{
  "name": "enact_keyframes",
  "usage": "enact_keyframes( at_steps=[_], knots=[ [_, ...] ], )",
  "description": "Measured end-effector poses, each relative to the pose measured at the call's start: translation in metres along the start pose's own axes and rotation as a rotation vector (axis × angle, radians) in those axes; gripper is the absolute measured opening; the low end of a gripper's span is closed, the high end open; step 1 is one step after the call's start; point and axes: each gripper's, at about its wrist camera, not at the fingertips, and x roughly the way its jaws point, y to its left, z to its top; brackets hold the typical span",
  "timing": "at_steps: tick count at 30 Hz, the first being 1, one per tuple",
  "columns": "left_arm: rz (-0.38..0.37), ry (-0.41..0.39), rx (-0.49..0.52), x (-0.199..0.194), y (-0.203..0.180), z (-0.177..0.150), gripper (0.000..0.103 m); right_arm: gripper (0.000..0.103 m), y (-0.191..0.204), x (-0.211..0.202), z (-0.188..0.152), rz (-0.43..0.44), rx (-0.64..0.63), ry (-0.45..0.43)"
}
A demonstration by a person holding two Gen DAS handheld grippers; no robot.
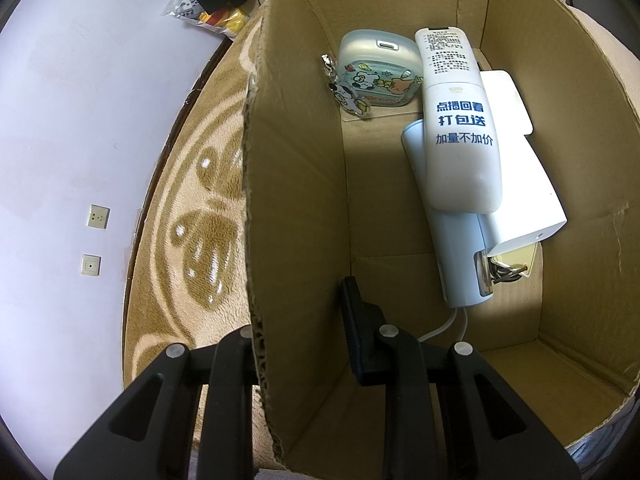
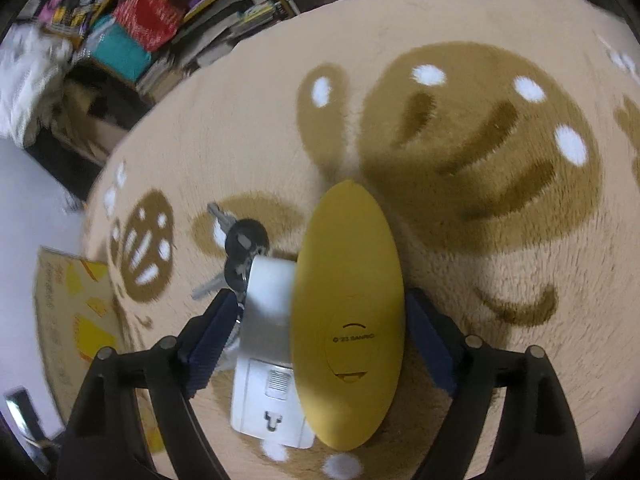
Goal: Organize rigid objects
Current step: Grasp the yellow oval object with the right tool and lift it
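Two grippers split the work: the left gripper [image 1: 304,344] pinched the cardboard box [image 1: 296,208] wall to steady it, while the right gripper [image 2: 316,336] carried a yellow oval case [image 2: 348,312] boxward.

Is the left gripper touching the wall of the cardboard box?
Touching. The left wrist view shows the left gripper straddling the cardboard box wall: one finger sits outside, and the inner finger lies flat against the wall's inside face.
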Motion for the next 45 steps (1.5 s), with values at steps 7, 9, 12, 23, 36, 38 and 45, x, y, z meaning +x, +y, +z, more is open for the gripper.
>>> enact_keyframes(
  at_steps=[7, 9, 12, 23, 36, 38, 45],
  knots=[
    [0.001, -0.001, 0.002, -0.001, -0.001, 0.0, 0.023, 0.076, -0.004, -0.001, -0.001, -0.017, 0.018, -0.006],
    [0.002, -0.001, 0.002, -0.001, -0.001, 0.0, 0.023, 0.073, -0.003, -0.001, -0.001, -0.019, 0.01, -0.011],
    [0.002, -0.001, 0.004, -0.002, -0.002, -0.001, 0.023, 0.061, -0.005, -0.001, 0.001, -0.002, 0.001, -0.022],
    [0.002, -0.001, 0.004, -0.001, -0.003, -0.002, 0.023, 0.058, 0.006, -0.002, 0.005, -0.001, -0.018, -0.062],
    [-0.001, -0.002, -0.001, -0.001, 0.0, -0.002, 0.023, 0.058, 0.032, -0.014, 0.012, -0.016, -0.111, -0.139],
    [-0.001, -0.002, -0.001, -0.001, 0.0, -0.002, 0.023, 0.058, 0.032, -0.018, 0.014, 0.002, -0.104, -0.152],
    [0.0, -0.003, 0.0, -0.001, 0.001, -0.002, 0.023, 0.058, 0.044, -0.035, 0.016, 0.037, -0.144, -0.21]
  ],
)
